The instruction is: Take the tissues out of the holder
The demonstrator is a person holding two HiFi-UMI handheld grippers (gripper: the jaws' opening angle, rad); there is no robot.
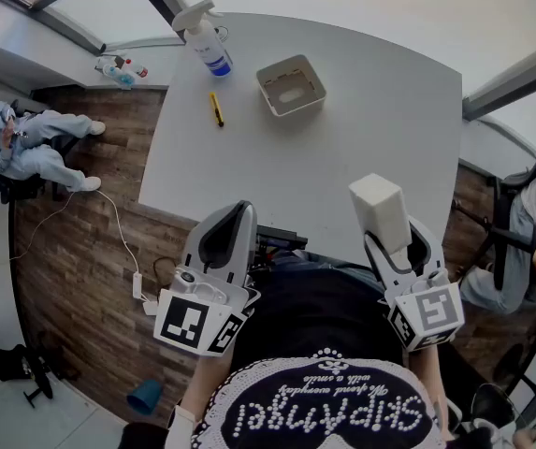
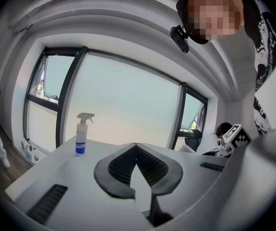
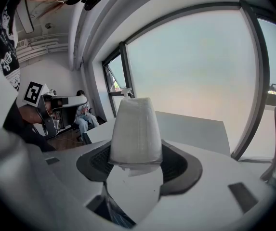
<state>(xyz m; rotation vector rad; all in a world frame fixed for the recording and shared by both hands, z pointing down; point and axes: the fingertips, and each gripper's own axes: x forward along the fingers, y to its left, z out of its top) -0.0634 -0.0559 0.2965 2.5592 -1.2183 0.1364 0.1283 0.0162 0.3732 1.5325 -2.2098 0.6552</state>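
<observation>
The tissue holder, a white square box, sits toward the far side of the white table, and its inside looks bare. My right gripper hovers over the table's near edge, shut on a white block of tissues. In the right gripper view the tissues stand upright between the jaws of that gripper. My left gripper hangs at the near edge too, shut with nothing in it. Its tips meet in the left gripper view.
A spray bottle stands at the table's far left corner, also seen from the left gripper. A yellow pen-like tool lies beside the holder. A seated person is at left, and another chair and person at right.
</observation>
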